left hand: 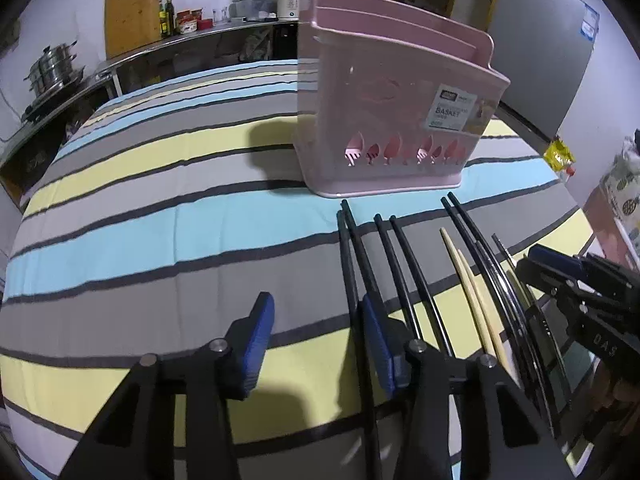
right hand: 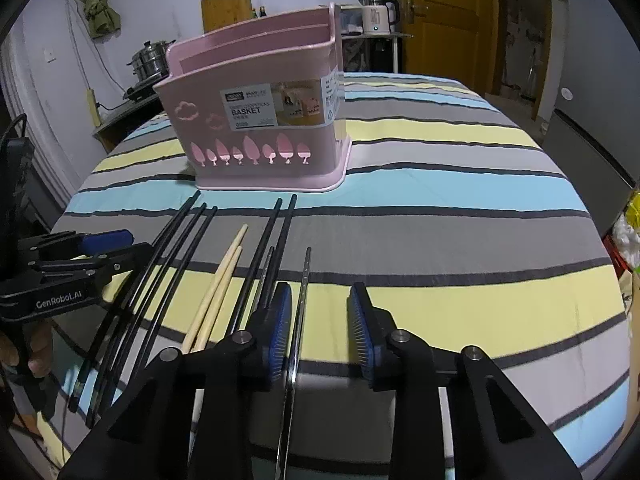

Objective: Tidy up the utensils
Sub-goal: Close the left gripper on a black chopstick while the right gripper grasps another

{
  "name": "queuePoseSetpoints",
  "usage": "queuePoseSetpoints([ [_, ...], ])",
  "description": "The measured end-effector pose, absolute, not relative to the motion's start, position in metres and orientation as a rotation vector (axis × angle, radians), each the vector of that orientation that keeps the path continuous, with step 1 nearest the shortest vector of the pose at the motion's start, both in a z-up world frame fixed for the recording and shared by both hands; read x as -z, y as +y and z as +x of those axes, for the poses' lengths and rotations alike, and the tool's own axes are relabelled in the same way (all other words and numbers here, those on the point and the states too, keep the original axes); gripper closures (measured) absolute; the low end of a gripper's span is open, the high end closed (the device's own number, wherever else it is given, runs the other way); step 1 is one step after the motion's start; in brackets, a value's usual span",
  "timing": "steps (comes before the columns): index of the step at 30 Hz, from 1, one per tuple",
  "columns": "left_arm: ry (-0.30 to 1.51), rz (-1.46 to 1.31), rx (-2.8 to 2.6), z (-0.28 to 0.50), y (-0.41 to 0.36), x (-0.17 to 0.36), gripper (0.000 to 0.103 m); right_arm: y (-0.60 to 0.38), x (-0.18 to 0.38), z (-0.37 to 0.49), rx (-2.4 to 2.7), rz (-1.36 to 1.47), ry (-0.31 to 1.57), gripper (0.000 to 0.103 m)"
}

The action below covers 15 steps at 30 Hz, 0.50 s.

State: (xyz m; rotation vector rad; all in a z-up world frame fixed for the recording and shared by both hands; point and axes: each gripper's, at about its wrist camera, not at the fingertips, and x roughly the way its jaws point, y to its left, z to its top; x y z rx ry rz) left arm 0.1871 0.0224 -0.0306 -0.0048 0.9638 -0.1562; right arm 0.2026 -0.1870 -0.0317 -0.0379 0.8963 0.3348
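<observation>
Basket (right hand: pixel 256 120) beyond chopsticks (right hand: pixel 192 248); left gripper (left hand: pixel 316 336), right gripper (right hand: pixel 320 324) agape, unclamped.

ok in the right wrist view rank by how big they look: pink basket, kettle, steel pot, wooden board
1. pink basket, by far the largest
2. wooden board
3. steel pot and kettle look about alike; all three sit far back, so true sizes are unsure

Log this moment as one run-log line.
left gripper: open, beside black chopsticks | right gripper: open, around metal chopstick | pink basket: no utensils visible
</observation>
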Motion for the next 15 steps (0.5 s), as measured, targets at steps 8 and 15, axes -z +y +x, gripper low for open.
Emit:
queuePoseSetpoints([
  [8, 0.989, 0.034, 0.167, 0.198, 0.017, 0.028, 0.065, -0.174, 0.033, 0.219, -0.328, -0.082, 0.93, 0.084],
  [15, 1.021, 0.043, 0.193, 0.213, 0.014, 0.027, 0.083, -0.169, 0.033, 0.227, -0.342, -0.072, 0.953, 0.098],
])
